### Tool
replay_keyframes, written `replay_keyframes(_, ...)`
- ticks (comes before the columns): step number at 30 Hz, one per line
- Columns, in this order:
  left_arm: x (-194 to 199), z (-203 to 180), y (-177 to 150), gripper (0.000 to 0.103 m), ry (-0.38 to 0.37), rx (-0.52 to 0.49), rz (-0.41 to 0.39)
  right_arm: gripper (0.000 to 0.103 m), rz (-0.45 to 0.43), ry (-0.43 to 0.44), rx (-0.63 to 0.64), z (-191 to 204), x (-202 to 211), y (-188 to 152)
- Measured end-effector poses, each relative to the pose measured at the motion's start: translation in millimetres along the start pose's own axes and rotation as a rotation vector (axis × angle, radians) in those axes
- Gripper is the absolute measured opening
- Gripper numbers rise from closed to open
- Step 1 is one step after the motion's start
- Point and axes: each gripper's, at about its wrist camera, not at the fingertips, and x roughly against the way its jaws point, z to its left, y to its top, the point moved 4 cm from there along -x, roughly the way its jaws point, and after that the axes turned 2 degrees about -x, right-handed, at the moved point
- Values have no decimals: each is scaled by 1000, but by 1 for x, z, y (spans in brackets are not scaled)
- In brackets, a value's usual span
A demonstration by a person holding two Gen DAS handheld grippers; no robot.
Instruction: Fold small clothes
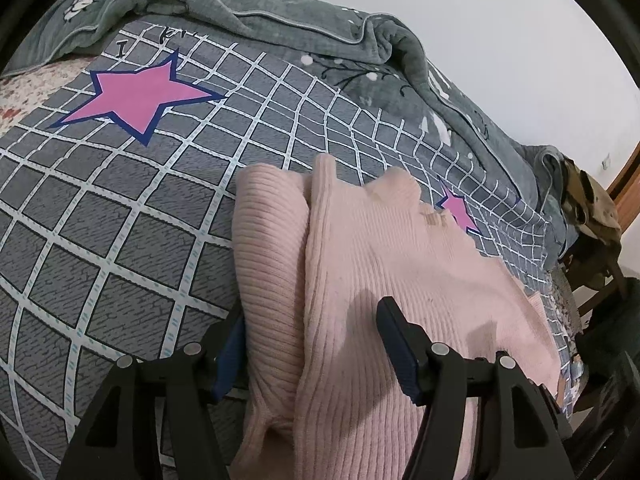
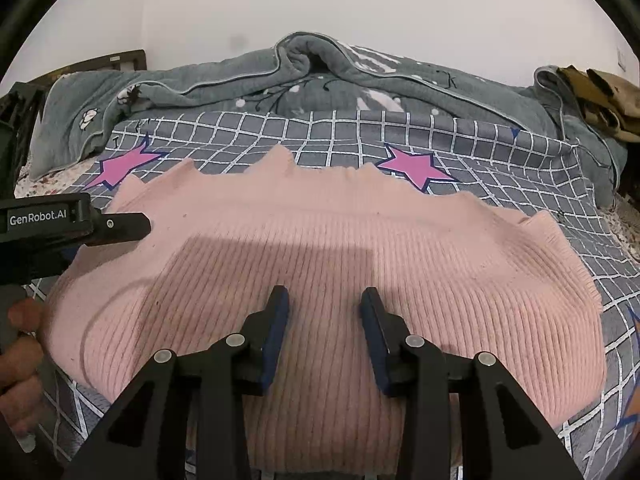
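Note:
A pink ribbed sweater (image 1: pixel 400 264) lies folded on the grey checked bed sheet (image 1: pixel 120 208). My left gripper (image 1: pixel 314 332) stands open astride the sweater's left folded edge. One fingertip (image 1: pixel 232 352) is beside that edge and the other rests over the knit, with neither pad squeezing the cloth. In the right wrist view the sweater (image 2: pixel 320 240) spreads wide across the sheet. My right gripper (image 2: pixel 325 304) hovers open over its near middle with nothing held. The left gripper (image 2: pixel 120 226) reaches in from the left over the sweater's left end, with a hand (image 2: pixel 20 340) on its grip.
A rumpled grey quilt (image 2: pixel 320 76) is bunched along the far side of the bed against the white wall. Pink stars (image 2: pixel 416 166) mark the sheet. A brown cloth (image 2: pixel 600 96) lies at the far right, with a dark headboard (image 2: pixel 120 58) at the left.

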Motion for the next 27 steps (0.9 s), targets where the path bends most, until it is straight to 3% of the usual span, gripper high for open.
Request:
replay_keyframes(5, 0, 0, -1, 61, 1, -1, -2, 38, -1, -8, 14, 1, 0, 0)
replay_keyframes(9, 1, 0, 0, 61, -10, 16, 0, 38, 12, -7, 62, 6, -2, 18)
replay_keyframes(15, 0, 1, 1, 61, -17, 26, 6, 38, 89, 23, -3, -1, -37, 51)
replay_keyframes(20, 2, 2, 1, 61, -32, 33, 8, 38, 134, -10, -6, 2, -65, 51)
replay_keyframes(25, 2, 2, 0, 61, -40, 20, 18, 38, 110, -21, 2, 0, -43, 49)
replay_keyframes(27, 2, 3, 0, 62, -51, 25, 21, 39, 59, -50, 45, 2, -16, 41)
